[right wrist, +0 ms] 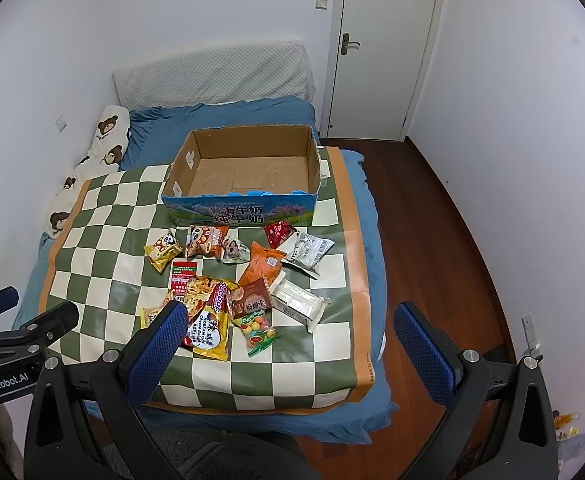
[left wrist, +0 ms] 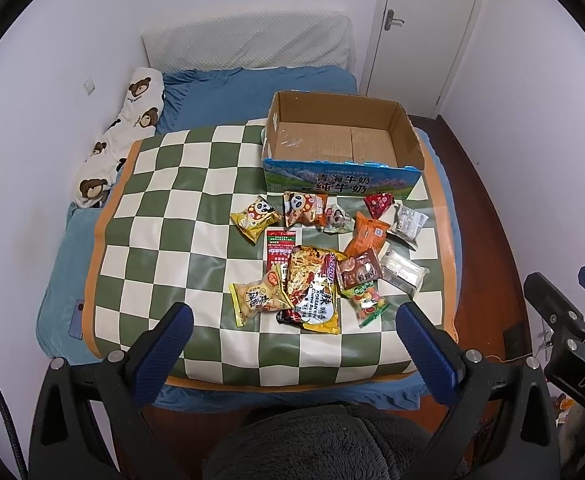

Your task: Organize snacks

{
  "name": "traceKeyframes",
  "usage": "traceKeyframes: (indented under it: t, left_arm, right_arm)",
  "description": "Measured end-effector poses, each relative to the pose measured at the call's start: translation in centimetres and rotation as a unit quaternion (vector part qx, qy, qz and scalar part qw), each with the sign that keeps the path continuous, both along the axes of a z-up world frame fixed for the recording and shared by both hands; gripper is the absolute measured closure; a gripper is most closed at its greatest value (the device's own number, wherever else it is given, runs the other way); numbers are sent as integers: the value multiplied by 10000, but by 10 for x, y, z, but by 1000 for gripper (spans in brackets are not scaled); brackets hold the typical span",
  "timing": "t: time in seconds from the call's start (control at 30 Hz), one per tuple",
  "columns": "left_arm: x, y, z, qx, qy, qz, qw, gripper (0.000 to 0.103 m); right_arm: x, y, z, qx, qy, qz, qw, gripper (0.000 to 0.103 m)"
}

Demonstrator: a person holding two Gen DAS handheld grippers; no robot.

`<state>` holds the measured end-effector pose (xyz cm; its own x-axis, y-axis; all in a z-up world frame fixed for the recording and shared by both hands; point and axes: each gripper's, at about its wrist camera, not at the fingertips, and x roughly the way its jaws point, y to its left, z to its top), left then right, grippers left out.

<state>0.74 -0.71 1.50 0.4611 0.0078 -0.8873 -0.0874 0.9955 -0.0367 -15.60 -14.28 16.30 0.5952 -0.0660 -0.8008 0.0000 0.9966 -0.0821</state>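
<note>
Several snack packets lie loose on a green-and-cream checkered mat (left wrist: 164, 216) (right wrist: 104, 216) on a bed. A large noodle packet (left wrist: 312, 284) (right wrist: 208, 320) lies at the front of the pile, two panda packets (left wrist: 256, 218) (right wrist: 163, 249) farther back. An empty open cardboard box (left wrist: 340, 176) (right wrist: 244, 210) with a blue printed front stands behind them. My left gripper (left wrist: 294, 318) is open and empty, above the mat's near edge in front of the pile. My right gripper (right wrist: 292, 318) is open and empty, to the right of the left one.
A bear-print pillow (left wrist: 132, 128) (right wrist: 92, 152) lies along the left wall. A white headboard cushion (left wrist: 248, 40) and a white door (right wrist: 384, 48) are at the back. Wooden floor (right wrist: 432, 240) runs along the bed's right side. Something dark and furry (left wrist: 324, 444) lies below the grippers.
</note>
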Motion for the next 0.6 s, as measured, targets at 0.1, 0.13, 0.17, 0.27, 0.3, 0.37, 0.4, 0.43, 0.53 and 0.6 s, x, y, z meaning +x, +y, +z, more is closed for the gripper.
traceKeyframes:
  t: [0.1, 0.13, 0.17, 0.27, 0.3, 0.37, 0.4, 0.43, 0.53, 0.6]
  left_arm:
    - [0, 0, 1, -2, 12, -11, 10000, 0]
    - [0, 0, 1, -11, 7, -8, 10000, 0]
    - [-1, 2, 0, -21, 4, -12, 10000, 0]
    - [-3, 1, 0, -21, -6, -30, 10000, 0]
    - [-2, 2, 0, -20, 0, -20, 10000, 0]
    - [-2, 2, 0, -24, -1, -9, 10000, 0]
    - [-3, 2, 0, -25, -7, -5, 10000, 0]
    - [-3, 1, 0, -26, -10, -2, 10000, 0]
    - [-3, 2, 0, -21, -11, -9, 10000, 0]
    - [-3, 2, 0, -30, -9, -11, 10000, 0]
  right_arm:
    - [1, 0, 2, 10, -6, 3, 10000, 0]
    - [2, 0, 2, 13, 0, 2, 10000, 0]
    - [1, 0, 2, 21, 6, 3, 10000, 0]
    - [0, -1, 4, 38, 8, -7, 10000, 0]
    - [0, -1, 3, 36, 5, -6, 10000, 0]
    - [0, -1, 3, 38, 11, -4, 10000, 0]
    - [0, 0, 2, 44, 10, -11, 10000, 0]
    - [-1, 0, 2, 50, 6, -12, 10000, 0]
    - [-1, -1, 3, 72, 7, -12, 10000, 0]
    - [-2, -1, 3, 68, 0, -14, 10000, 0]
